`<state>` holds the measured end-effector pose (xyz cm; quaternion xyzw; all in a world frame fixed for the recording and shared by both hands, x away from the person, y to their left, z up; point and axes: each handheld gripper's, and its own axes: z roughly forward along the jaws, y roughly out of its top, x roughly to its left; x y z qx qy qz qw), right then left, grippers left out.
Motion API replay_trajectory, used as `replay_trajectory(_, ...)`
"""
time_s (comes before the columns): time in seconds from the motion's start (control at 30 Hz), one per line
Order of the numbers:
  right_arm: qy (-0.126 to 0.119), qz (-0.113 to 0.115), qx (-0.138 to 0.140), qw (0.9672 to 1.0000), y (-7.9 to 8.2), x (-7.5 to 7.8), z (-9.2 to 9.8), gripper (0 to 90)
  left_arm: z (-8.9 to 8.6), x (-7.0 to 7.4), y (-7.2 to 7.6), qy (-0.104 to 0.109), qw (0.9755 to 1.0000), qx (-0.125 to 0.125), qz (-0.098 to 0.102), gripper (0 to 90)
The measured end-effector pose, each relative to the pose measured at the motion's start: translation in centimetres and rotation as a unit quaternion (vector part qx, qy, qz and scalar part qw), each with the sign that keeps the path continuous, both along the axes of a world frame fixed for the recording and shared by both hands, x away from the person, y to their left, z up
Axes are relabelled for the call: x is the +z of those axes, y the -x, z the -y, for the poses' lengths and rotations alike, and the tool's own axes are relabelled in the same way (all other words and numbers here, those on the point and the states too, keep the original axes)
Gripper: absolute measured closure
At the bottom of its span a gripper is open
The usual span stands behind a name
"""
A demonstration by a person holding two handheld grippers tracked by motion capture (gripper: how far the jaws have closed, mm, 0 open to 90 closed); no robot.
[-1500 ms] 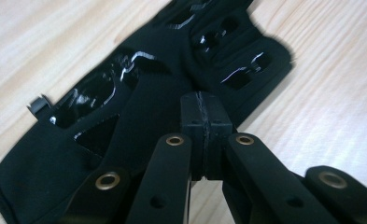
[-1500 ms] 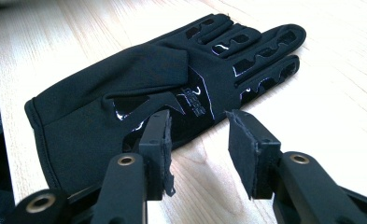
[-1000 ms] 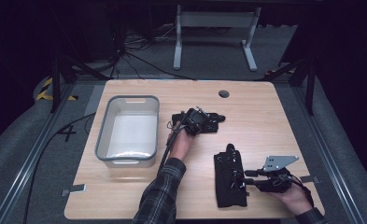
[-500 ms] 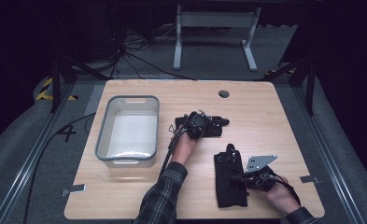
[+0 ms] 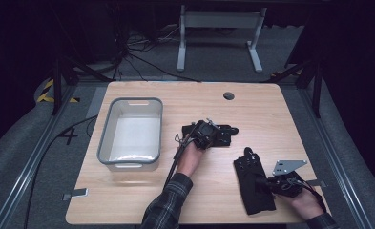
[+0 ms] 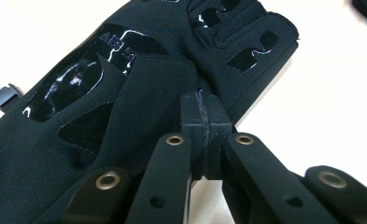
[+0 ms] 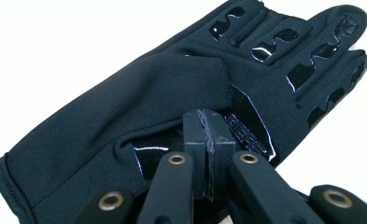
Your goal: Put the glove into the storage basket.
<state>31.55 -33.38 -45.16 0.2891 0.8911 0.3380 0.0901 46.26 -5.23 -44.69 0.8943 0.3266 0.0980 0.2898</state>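
In the high view, two black gloves lie on the wooden tabletop [image 5: 128, 200]. One glove [image 5: 221, 134] sits near the middle, just right of a grey tub [image 5: 130, 102], and the left claw [image 5: 209, 135] rests on it. The other glove [image 5: 253, 188] lies near the front edge, and the right claw [image 5: 265, 183] touches its right side. In the left gripper view, the left claw [image 6: 206, 119] is pressed together, and its tips sit right at a fold of soft cloth on the glove [image 6: 102, 102]; it looks like it is pinching that fold, though the cloth between the tips is hard to see. In the right gripper view, the right claw [image 7: 208, 130] is pressed together too, with its tips against the palm of its glove [image 7: 139, 98], by a fold. The gloves look light, thin and floppy, so they will likely droop and bend when lifted. The shiny patches may be grippy. A good place to pinch is probably a raised fold or the cuff edge, because flat cloth is hard to get under.
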Motion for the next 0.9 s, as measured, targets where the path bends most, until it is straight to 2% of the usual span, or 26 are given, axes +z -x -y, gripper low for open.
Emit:
replay_trajectory(0.2, 0.004, 0.002, -0.025, 0.9997, -0.2, 0.1, 1.5, 90.0, 0.2, -0.1, 1.5, 0.012, 0.9999, -0.003, -0.005, 89.9)
replay_trajectory(0.27, 0.004, 0.002, -0.031, 0.9995, -0.3, 0.1, 1.8, 90.0, 0.3, -0.2, 2.5, 0.015, 0.9999, -0.008, 0.003, 89.9)
replay_trajectory(0.37, 0.002, 0.001, -0.035, 0.9994, -0.5, 0.1, 2.1, 90.0, 0.3, -0.3, 3.2, 0.017, 0.9998, -0.012, 0.002, 89.9)
replay_trajectory(0.47, 0.000, 0.000, -0.037, 0.9993, -0.6, 0.1, 2.3, 90.0, 0.5, -0.1, 4.2, 0.011, 0.9996, -0.026, 0.008, 89.6)
replay_trajectory(0.57, 0.001, 0.001, -0.037, 0.9993, -0.6, 0.1, 2.3, 89.9, -0.1, 0.6, 4.2, 0.012, 0.9994, -0.027, 0.018, 89.5)
replay_trajectory(0.63, 0.001, 0.001, -0.037, 0.9993, -0.6, 0.1, 2.3, 90.0, -0.9, 1.2, 3.9, 0.009, 0.9996, -0.016, 0.020, 89.5)
replay_trajectory(0.67, 0.001, 0.001, -0.037, 0.9993, -0.6, 0.1, 2.3, 90.0, -0.9, 1.2, 3.9, 0.009, 0.9996, -0.016, 0.020, 89.5)
replay_trajectory(0.77, -0.001, 0.000, -0.036, 0.9993, -0.6, 0.1, 2.3, 90.0, -2.4, 1.3, 3.5, 0.008, 0.9998, 0.005, 0.018, 89.5)
replay_trajectory(0.9, 0.000, 0.000, -0.036, 0.9994, -0.6, 0.1, 2.3, 90.0, -3.8, 1.0, 3.7, 0.002, 0.9997, 0.018, 0.017, 89.5)
